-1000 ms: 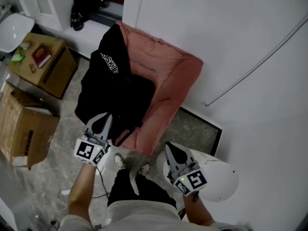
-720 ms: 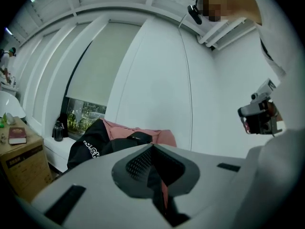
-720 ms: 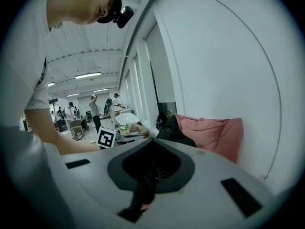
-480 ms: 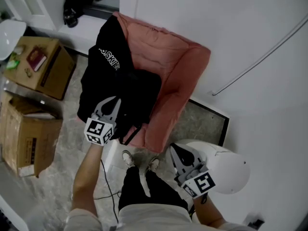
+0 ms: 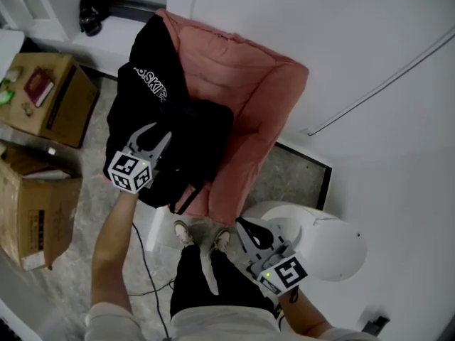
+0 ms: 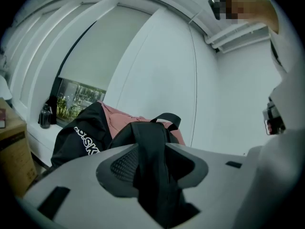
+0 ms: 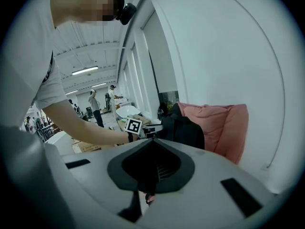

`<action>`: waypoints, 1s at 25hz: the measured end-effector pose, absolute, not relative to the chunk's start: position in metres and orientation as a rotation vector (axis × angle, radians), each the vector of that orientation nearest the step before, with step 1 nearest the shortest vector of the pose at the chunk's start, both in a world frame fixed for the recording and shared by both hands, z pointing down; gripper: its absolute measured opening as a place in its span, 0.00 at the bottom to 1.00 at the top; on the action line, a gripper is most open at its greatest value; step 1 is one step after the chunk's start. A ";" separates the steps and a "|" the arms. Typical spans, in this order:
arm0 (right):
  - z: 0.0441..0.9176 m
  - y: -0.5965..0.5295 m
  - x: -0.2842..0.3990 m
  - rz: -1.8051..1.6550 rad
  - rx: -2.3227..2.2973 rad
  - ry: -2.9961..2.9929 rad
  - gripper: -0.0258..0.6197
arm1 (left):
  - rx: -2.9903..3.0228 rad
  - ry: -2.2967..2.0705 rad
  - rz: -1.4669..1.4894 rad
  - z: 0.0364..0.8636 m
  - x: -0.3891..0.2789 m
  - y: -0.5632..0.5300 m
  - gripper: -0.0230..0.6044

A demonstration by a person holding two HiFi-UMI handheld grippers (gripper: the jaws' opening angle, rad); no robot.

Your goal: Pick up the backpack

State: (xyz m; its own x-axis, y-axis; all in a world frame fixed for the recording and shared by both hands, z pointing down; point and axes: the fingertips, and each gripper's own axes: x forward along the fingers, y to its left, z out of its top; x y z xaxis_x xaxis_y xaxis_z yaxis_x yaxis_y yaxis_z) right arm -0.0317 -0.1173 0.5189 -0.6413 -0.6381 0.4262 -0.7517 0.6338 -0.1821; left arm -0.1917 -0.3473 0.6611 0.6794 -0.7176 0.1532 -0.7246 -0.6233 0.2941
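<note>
A black backpack (image 5: 178,133) with white lettering slumps on a pink armchair (image 5: 249,84). My left gripper (image 5: 155,135) hovers over the backpack's near side. Its jaws are opening, and in the left gripper view a black strap (image 6: 151,142) runs up between them without being pinched. The backpack's body (image 6: 78,137) and the pink chair (image 6: 119,120) lie beyond the left gripper (image 6: 150,151). My right gripper (image 5: 247,226) hangs back near the person's feet, shut and holding nothing. From the right gripper (image 7: 152,149) view, the backpack (image 7: 186,130) and chair (image 7: 224,123) are ahead at the right.
Cardboard boxes (image 5: 32,204) and a wooden box (image 5: 60,98) with a red book stand left of the chair. A white round seat (image 5: 330,244) sits at the lower right. A white wall (image 5: 355,48) backs the chair. A cable (image 5: 146,261) trails on the floor.
My left gripper has reached forward from beside the chair onto the backpack, and its jaws have spread from shut to open. The right gripper has dropped a little.
</note>
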 end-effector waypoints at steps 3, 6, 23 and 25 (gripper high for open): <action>0.520 -0.117 -0.032 0.499 1.109 -2.514 0.07 | 2.578 -1.052 -0.053 0.662 -0.188 -0.357 0.38; 0.521 -0.117 -0.029 0.497 1.119 -2.496 0.07 | 2.576 -1.010 -0.105 0.665 -0.187 -0.367 0.41; 0.552 -0.114 -0.027 0.583 1.155 -2.446 0.07 | 2.576 -0.421 -0.201 0.655 -0.139 -0.374 0.41; 0.550 -0.113 -0.030 0.586 1.166 -2.453 0.07 | 2.577 -0.338 -0.206 0.649 -0.124 -0.371 0.42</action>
State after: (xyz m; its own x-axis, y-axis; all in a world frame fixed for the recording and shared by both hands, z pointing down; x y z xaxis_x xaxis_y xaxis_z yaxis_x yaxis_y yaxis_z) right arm -0.0298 -0.1134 0.5497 -0.5941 -0.6418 0.4850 -0.7916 0.5734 -0.2110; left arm -0.1243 -0.3712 0.6488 0.9571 -0.2788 -0.0791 -0.1984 -0.8294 0.5223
